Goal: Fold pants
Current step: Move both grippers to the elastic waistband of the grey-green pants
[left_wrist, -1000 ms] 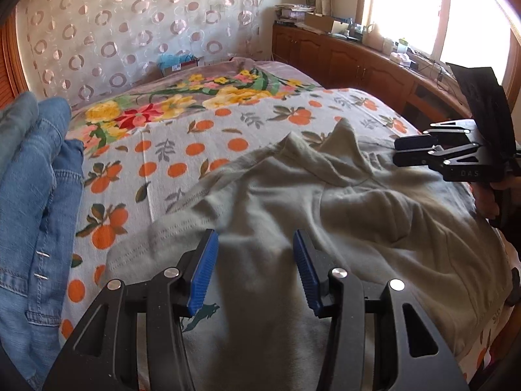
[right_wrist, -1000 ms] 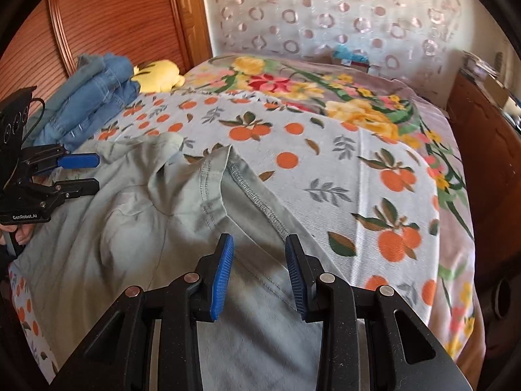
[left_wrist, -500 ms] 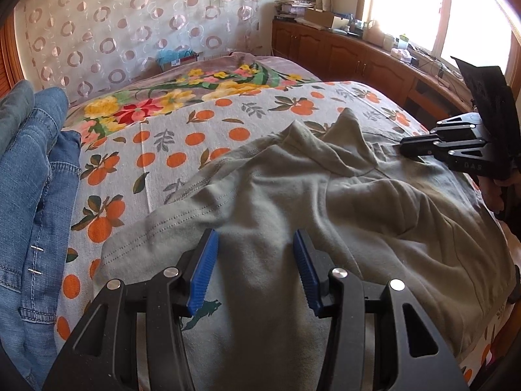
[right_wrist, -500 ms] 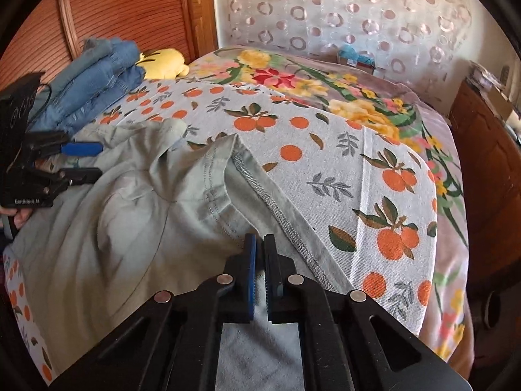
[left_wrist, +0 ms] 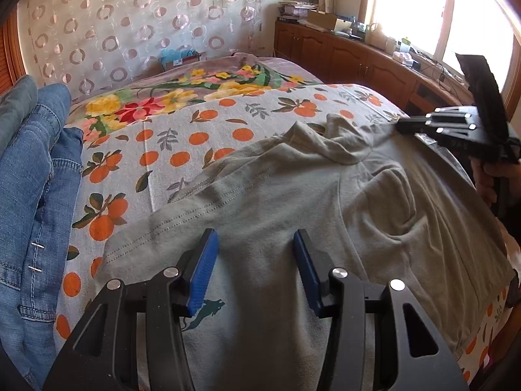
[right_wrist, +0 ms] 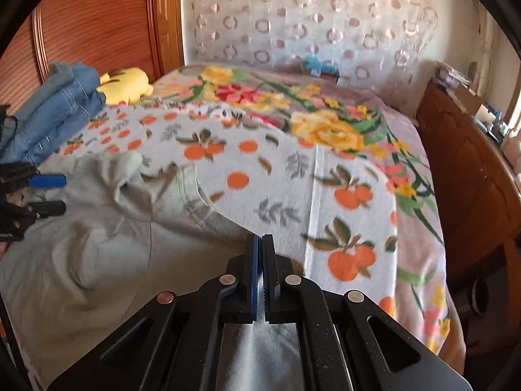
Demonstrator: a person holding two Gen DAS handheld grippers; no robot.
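The pants [left_wrist: 293, 215] lie crosswise before both tongs—right tongs [right_wrist: 260, 244] clenched on their hem edge, left tongs [left_wrist: 254, 260] released above the cloth.

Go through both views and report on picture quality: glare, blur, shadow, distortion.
Left wrist view: sharp; the window is blown out to white, and the left gripper throws soft shadow on the grey pants; fisheye bends the bed and darkens the corners. Right wrist view: motion blur smears the bedspread's orange print and the patterned curtain, while the right gripper stays crisp; same fisheye curvature.
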